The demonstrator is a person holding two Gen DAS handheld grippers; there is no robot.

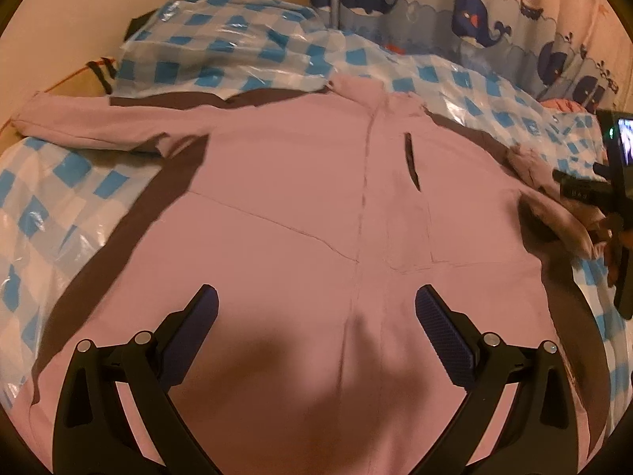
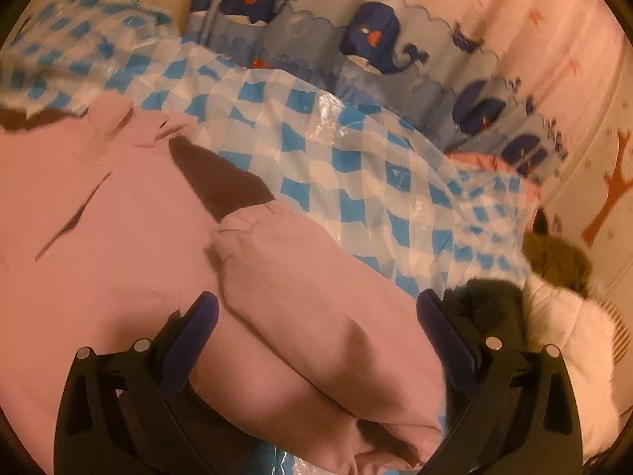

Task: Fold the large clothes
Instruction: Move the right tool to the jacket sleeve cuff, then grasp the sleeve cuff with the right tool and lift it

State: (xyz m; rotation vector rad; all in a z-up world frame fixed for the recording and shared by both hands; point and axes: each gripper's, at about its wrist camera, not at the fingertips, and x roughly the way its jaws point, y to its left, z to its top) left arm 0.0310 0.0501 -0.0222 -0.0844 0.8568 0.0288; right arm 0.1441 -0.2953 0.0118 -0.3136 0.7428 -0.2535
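A bed covered by a glossy blue-and-white checked plastic sheet (image 1: 67,182) (image 2: 356,182) carried a large pink zip-front fleece jacket (image 1: 300,213) (image 2: 118,229) spread flat, front up, one sleeve stretched sideways. A plastic-wrapped checked pillow (image 1: 221,39) lay beyond the collar, and a white puffy garment (image 2: 569,340) near the edge.

Jacket (image 1: 300,198) lies flat on the bed cover (image 1: 71,190), collar toward the curtain (image 1: 474,12) behind. One sleeve (image 2: 316,308) lies folded along its right side.
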